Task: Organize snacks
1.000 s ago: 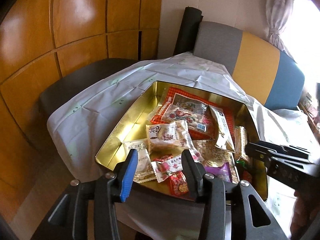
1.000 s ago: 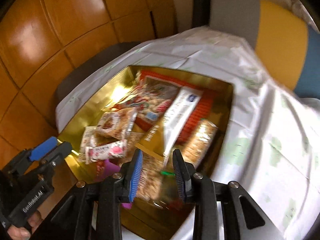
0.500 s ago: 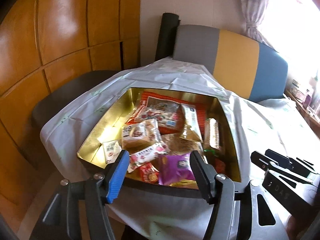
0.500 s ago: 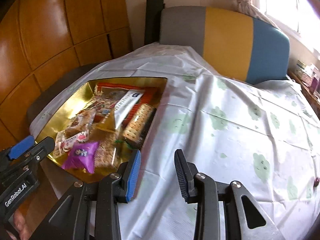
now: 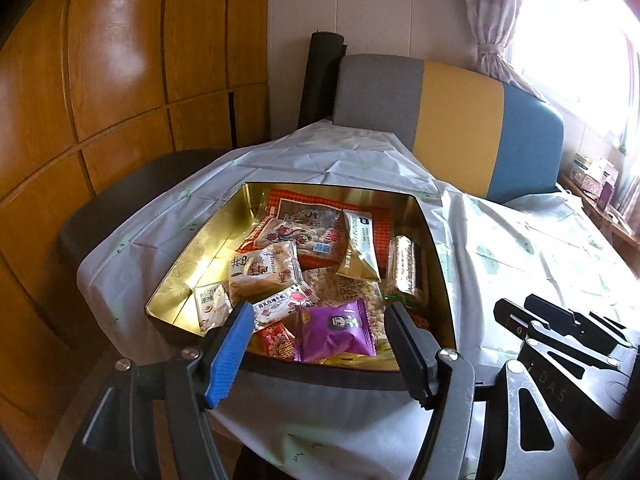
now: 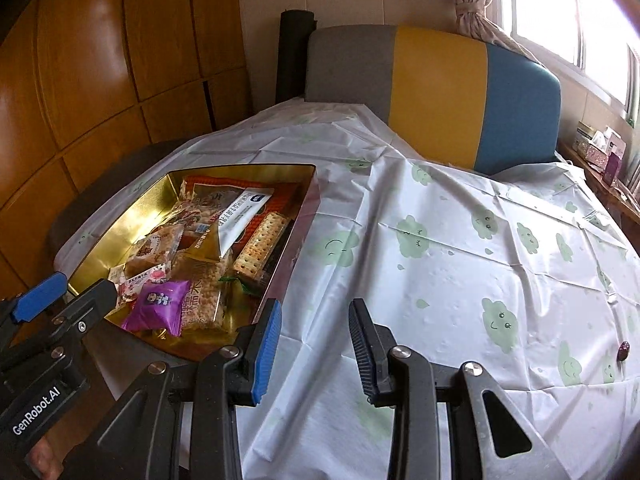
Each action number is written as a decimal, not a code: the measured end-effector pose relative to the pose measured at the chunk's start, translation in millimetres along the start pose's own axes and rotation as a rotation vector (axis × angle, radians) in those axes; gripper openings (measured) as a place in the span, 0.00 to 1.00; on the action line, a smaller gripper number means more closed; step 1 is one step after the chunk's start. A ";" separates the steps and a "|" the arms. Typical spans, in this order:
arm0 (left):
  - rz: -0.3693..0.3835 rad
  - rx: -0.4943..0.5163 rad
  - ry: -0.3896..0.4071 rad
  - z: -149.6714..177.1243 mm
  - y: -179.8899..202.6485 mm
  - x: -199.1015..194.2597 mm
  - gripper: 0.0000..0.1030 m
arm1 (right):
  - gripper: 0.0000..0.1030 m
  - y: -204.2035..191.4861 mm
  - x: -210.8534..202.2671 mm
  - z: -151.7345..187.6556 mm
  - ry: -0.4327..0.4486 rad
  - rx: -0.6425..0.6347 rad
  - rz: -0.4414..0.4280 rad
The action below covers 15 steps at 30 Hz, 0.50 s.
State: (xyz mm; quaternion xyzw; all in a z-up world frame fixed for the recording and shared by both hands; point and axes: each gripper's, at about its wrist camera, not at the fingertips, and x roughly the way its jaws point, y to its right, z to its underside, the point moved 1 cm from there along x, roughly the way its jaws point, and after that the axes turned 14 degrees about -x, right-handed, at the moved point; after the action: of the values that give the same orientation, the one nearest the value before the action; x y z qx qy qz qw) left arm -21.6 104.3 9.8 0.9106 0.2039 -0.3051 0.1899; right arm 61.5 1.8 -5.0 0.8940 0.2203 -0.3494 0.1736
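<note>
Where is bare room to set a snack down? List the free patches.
Free: the tablecloth right of the gold tin, up to the striped chair back, with only a small dark object near its right edge. Inside the tin, the bare left corner. Crowded: the tin's middle and right, heaped with snack packets.

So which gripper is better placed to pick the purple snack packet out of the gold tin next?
Probably the left gripper: its open, empty jaws, which have just been opening, frame the purple packet in the gold tin. The right gripper faces bare tablecloth beside the tin.
</note>
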 end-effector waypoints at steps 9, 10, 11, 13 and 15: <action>-0.001 -0.010 0.003 -2.3 -3.7 -0.6 0.68 | 0.34 -4.6 -1.0 -0.4 0.004 -0.015 -0.003; 0.000 -0.011 0.004 -2.5 -3.9 -1.2 0.69 | 0.34 -5.0 -0.8 -0.4 0.004 -0.016 -0.004; 0.000 -0.012 0.006 -2.9 -4.3 -1.6 0.69 | 0.34 -5.0 -0.8 -0.4 0.004 -0.017 -0.004; 0.000 -0.013 0.008 -3.4 -4.5 -2.0 0.71 | 0.34 -5.6 -0.3 -0.5 0.002 -0.018 -0.004; -0.001 -0.015 0.010 -3.7 -5.1 -2.6 0.71 | 0.34 -5.8 -0.1 -0.5 0.003 -0.017 -0.004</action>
State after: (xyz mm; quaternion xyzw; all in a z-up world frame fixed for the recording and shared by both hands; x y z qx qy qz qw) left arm -24.2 109.7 13.1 0.9106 0.2076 -0.2993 0.1956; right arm 58.7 6.8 -5.5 0.8926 0.2252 -0.3464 0.1803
